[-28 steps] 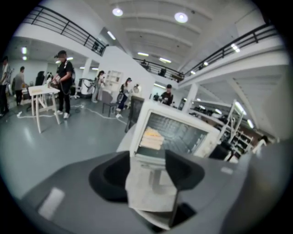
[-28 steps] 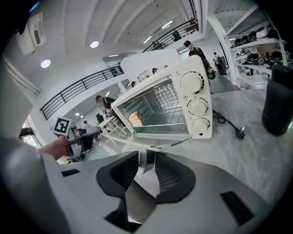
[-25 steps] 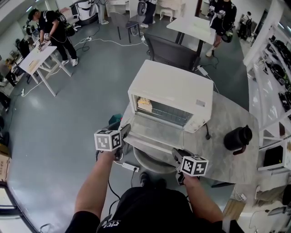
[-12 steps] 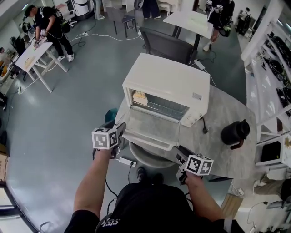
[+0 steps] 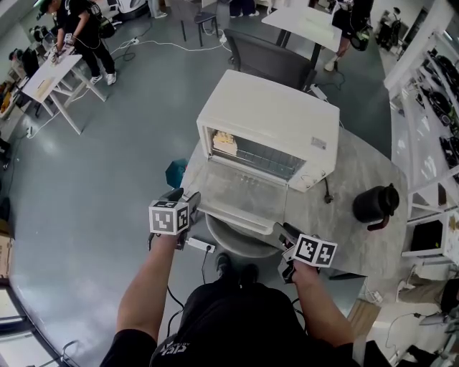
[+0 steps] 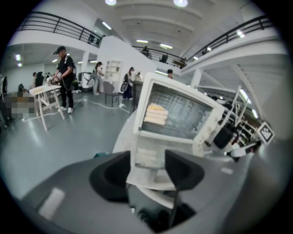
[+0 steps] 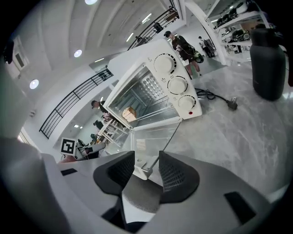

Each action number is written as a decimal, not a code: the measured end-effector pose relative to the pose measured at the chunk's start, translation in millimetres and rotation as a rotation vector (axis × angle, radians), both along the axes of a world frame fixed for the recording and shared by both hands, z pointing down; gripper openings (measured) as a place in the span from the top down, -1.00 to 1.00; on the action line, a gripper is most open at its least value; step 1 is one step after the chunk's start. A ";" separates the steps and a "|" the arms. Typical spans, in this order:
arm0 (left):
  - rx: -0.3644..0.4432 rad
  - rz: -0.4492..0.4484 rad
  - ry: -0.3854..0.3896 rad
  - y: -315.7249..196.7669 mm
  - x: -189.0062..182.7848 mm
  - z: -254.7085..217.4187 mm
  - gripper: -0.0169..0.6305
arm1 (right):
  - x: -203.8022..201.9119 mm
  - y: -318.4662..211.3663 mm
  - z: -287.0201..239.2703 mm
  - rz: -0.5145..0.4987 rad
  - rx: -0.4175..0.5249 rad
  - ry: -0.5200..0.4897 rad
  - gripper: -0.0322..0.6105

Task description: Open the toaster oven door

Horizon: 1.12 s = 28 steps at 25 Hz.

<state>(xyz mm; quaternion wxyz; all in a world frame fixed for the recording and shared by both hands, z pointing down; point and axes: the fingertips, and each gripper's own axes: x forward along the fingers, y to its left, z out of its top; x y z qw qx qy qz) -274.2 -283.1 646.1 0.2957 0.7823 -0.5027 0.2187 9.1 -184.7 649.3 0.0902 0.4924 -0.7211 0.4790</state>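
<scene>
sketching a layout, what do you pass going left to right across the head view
white table → left gripper → toaster oven → black jug; the right gripper is left out, since it overlaps the oven's span

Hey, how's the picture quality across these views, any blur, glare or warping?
Head view: sharp, evenly lit, edges bowed around the toaster oven. Left gripper view: heavy fisheye, left claw softly blurred, ceiling lights glaring. Right gripper view: fisheye, crisper, faint reflections on the open glass door.
</scene>
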 end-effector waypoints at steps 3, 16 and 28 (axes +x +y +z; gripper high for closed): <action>-0.023 0.007 -0.005 5.4 0.1 10.3 0.20 | 0.1 3.1 10.7 -0.004 -0.030 0.019 0.43; -0.103 0.021 -0.033 18.9 -1.5 56.4 0.22 | -4.6 14.1 52.6 -0.067 -0.097 0.126 0.46; -0.157 0.035 -0.043 28.2 -4.1 85.7 0.21 | -7.8 22.1 78.8 -0.095 -0.146 0.168 0.47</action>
